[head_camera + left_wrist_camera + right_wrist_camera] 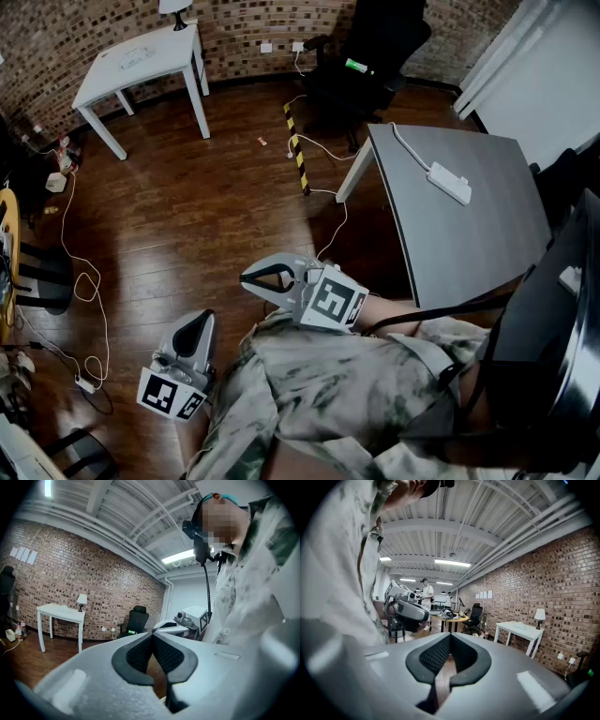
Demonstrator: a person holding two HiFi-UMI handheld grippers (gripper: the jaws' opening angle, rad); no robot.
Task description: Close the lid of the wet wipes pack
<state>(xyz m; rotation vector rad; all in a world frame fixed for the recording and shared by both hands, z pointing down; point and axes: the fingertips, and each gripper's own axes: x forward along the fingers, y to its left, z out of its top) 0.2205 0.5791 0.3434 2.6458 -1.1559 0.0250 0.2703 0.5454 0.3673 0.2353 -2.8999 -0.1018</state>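
No wet wipes pack shows in any view. In the head view my left gripper (202, 322) hangs low by the person's left side, jaws shut on nothing and pointing away over the wooden floor. My right gripper (247, 278) is held in front of the camouflage shirt, pointing left, also shut and empty. The left gripper view shows its own tips (152, 634) meeting, with the right gripper (171, 625) beyond them. In the right gripper view the tips (450, 635) touch too, and the left gripper (408, 609) shows at the left.
A grey table (469, 216) with a white power strip (448, 182) stands at the right. A white table (141, 61) stands far left, with a black office chair (366, 56) at the back. Cables (80, 281) and a yellow-black strip (296, 150) lie on the floor.
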